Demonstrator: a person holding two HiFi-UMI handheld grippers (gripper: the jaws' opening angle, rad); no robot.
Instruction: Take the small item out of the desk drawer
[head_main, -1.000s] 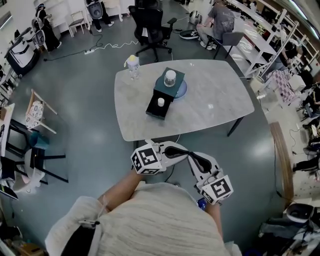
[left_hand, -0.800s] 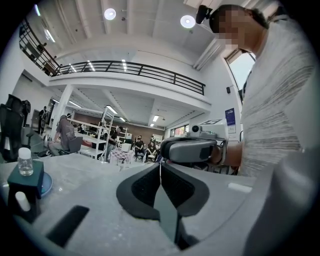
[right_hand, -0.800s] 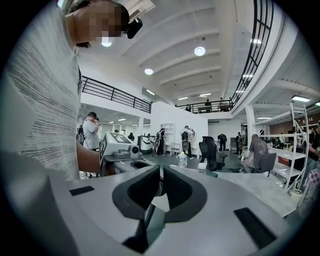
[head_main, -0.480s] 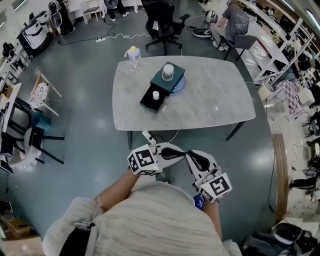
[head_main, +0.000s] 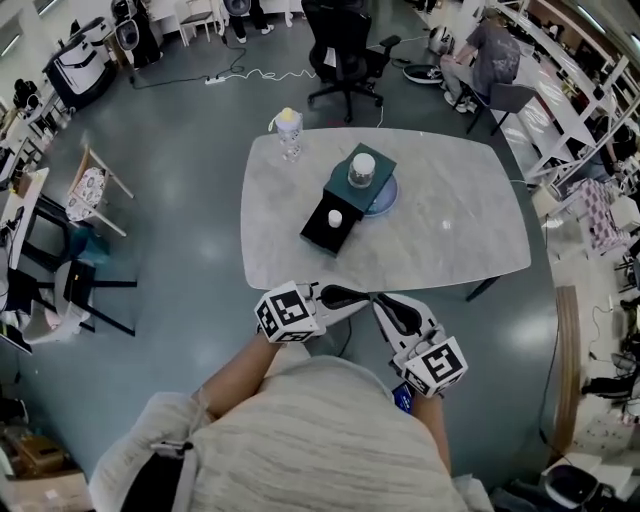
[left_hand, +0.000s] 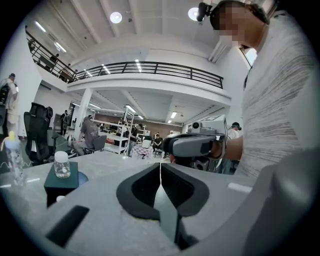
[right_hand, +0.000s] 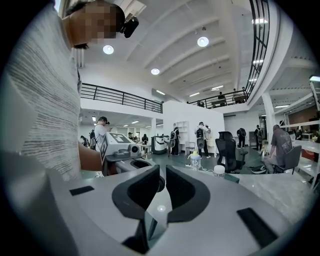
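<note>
The left gripper (left_hand: 160, 169) is showing its jaws pressed flat against each other, with nothing sitting between them. Its own view is presenting, off to the left of the jaws and well apart from them, a clear bottle (left_hand: 13, 157), then a dark drawer box (left_hand: 61, 186) carrying a small jar (left_hand: 61, 165) on its top. A sliver of the small white item (left_hand: 59, 198) is peeking out at the box's lower front edge. Straight beyond the tips it is looking at the right gripper (left_hand: 172, 145). The head view is supplying what neither gripper view gives: the drawer (head_main: 330, 228) is standing pulled out toward the grippers and the small white item is lying inside it. The box is sitting on the grey table (head_main: 450, 230), forward of both grippers and well clear of them, with a blue plate (head_main: 388, 196) showing from under it. There both grippers are hovering at the table's near edge, tips angling toward each other. The right gripper is holding its jaws drawn together on nothing. Its own view is catching the left gripper just left of its jaws and the bottle and jar far beyond the tips, while the drawer's inside is not showing there.
</note>
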